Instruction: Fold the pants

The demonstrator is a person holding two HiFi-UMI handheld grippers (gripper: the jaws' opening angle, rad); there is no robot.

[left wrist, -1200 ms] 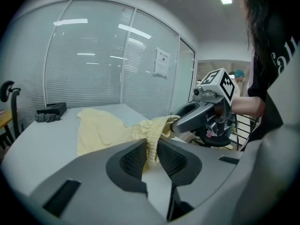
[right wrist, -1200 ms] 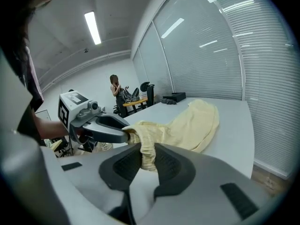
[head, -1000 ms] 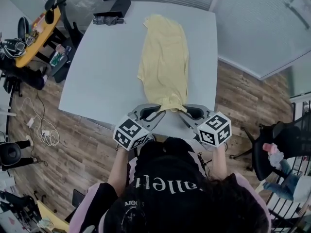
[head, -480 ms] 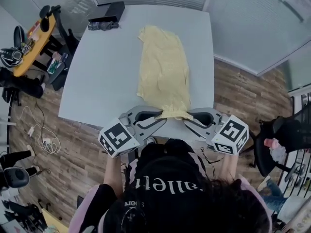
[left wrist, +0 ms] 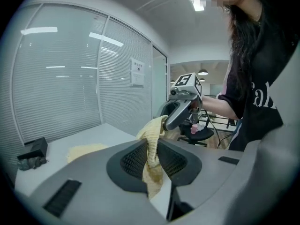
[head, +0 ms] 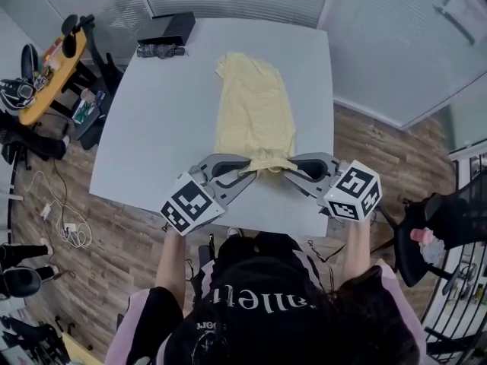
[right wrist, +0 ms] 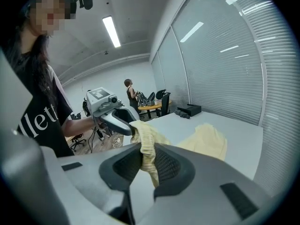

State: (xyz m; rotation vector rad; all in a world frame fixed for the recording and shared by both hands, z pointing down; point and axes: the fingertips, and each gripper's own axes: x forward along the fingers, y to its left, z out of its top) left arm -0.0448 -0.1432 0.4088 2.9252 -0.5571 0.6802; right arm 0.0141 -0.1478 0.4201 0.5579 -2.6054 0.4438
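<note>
Hand-held grippers [head: 247, 166] [head: 288, 166] clamp yellow pants [head: 255, 112]

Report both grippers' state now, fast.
Left gripper: jaws shut on the near end of the yellow pants.
Right gripper: jaws shut on that same near end.

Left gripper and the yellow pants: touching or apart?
Touching. The left gripper view shows the left gripper with its jaws closed on a bunched edge of the yellow pants, the fabric pinched between the pads.
</note>
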